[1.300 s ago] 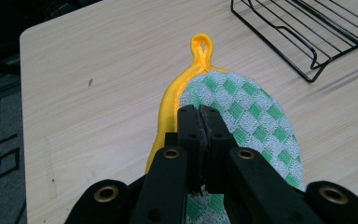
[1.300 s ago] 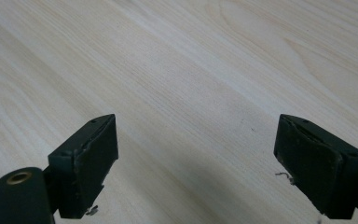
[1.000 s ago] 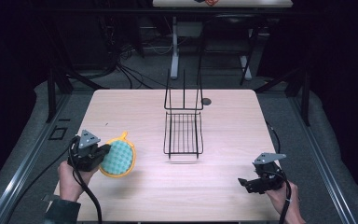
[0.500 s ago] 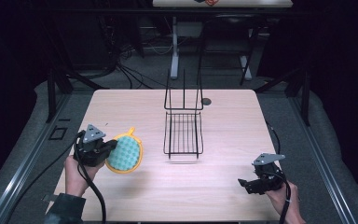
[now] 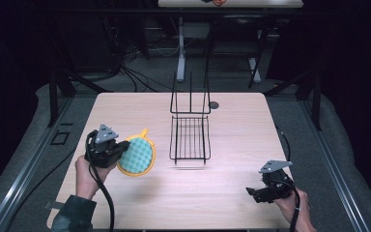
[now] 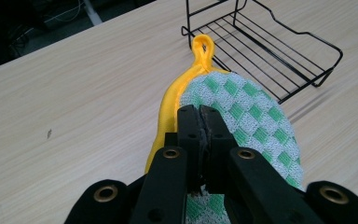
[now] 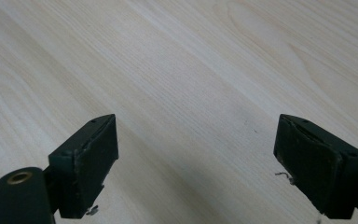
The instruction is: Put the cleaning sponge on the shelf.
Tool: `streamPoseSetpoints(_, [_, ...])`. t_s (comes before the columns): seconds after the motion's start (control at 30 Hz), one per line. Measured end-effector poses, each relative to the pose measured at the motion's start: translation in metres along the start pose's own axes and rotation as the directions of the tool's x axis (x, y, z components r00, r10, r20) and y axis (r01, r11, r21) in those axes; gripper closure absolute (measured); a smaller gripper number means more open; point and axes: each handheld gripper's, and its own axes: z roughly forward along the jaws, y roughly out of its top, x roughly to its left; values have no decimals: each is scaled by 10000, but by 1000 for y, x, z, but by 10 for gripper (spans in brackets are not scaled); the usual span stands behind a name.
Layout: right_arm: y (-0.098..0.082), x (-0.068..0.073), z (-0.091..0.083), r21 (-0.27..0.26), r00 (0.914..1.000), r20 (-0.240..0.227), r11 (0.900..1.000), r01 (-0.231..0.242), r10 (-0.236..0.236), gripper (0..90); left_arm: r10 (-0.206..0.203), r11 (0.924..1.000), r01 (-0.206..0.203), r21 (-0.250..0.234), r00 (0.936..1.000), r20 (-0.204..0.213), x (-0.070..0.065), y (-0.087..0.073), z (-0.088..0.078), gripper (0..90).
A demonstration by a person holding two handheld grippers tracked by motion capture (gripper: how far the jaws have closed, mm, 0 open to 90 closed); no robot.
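Observation:
A round pot holder [image 5: 136, 154], green-and-white checked with a yellow rim and hanging loop, is held at the table's left side. My left gripper [image 5: 121, 149] is shut on its edge; in the left gripper view the jaws meet on the pot holder [image 6: 242, 116] and the gripper [image 6: 200, 114] points toward the rack. A black wire rack [image 5: 190, 130] stands at the table's middle, also seen as the wire rack [image 6: 270, 42] just past the loop. My right gripper [image 5: 251, 193] rests low at the front right, open, with bare wood between its jaws [image 7: 198, 149].
The wooden table [image 5: 232, 125] has a small dark round hole [image 5: 214, 105] behind the rack. Cables trail from both grippers off the front edge. Dark floor, metal frames and another table's legs lie beyond the far edge.
My left gripper has carried the pot holder to the right and slightly forward, closer to the wire rack. The right gripper has stayed where it was.

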Motion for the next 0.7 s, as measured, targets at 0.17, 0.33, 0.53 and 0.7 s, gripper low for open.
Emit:
streamPoseSetpoints(0.17, [-1,-2,-1,25,10000,-11,10000,-93,93,130,29,10000,-29,-76,10000,48,-3,5,5,883])
streamPoseSetpoints(0.33, [-2,-2,1,146,9999,17,9998,-105,104,130,61,9998,-59,-182,9999,110,-7,12,10,882])
streamPoseSetpoints(0.53, [-1,-2,0,145,9999,26,9998,-128,128,131,155,9994,-149,-311,9997,166,-11,20,12,883])
streamPoseSetpoints(0.7, [-1,-2,0,212,9999,6,9997,-131,131,133,145,9992,-135,-382,9996,238,-14,26,15,883])
